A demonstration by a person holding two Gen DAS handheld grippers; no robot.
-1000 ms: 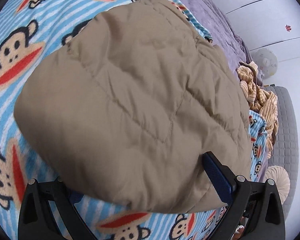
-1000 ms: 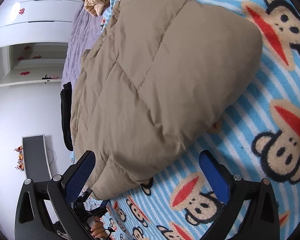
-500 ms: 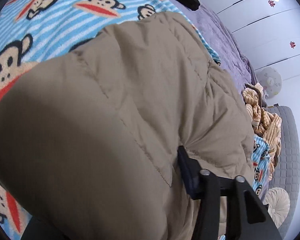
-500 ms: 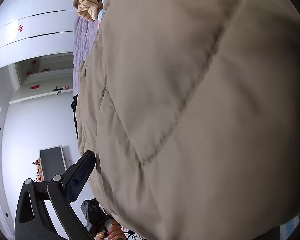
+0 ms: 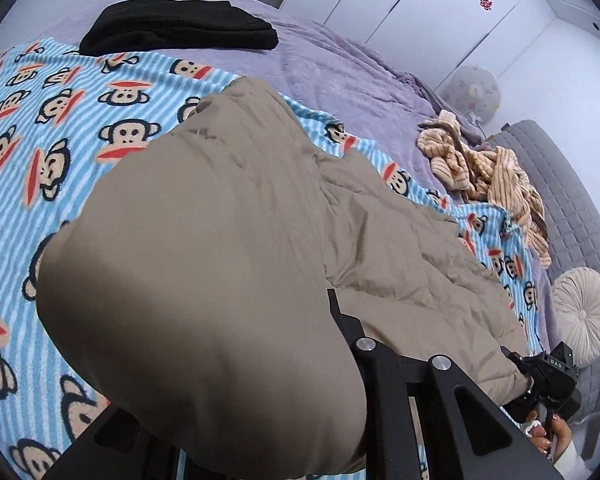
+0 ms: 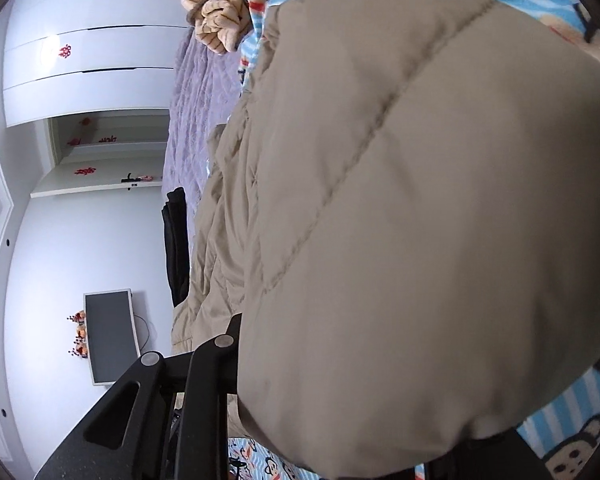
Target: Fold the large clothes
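A tan quilted puffer jacket (image 5: pixel 220 240) lies on a blue striped monkey-print blanket (image 5: pixel 60 120) on the bed. My left gripper (image 5: pixel 292 360) is shut on a thick fold of the jacket and holds it lifted; only its right finger (image 5: pixel 342 320) shows, the rest is under cloth. The right wrist view shows the same jacket (image 6: pixel 420 220) bulging over my right gripper (image 6: pixel 300 360), which is shut on its edge; only the left finger (image 6: pixel 232 332) shows. The other gripper and a hand (image 5: pixel 552 384) appear at the lower right of the left wrist view.
A black folded garment (image 5: pixel 180 28) lies at the far end on a purple bedspread (image 5: pixel 340 76). A striped beige garment (image 5: pixel 492 172) is crumpled at the right. A round cushion (image 5: pixel 580 316) sits on a grey sofa. White wardrobes (image 6: pixel 84 40) and a monitor (image 6: pixel 110 336) stand behind.
Both grippers went from open around the jacket's edge to shut on it. The jacket's near edge has been lifted and fills the lower view of both cameras.
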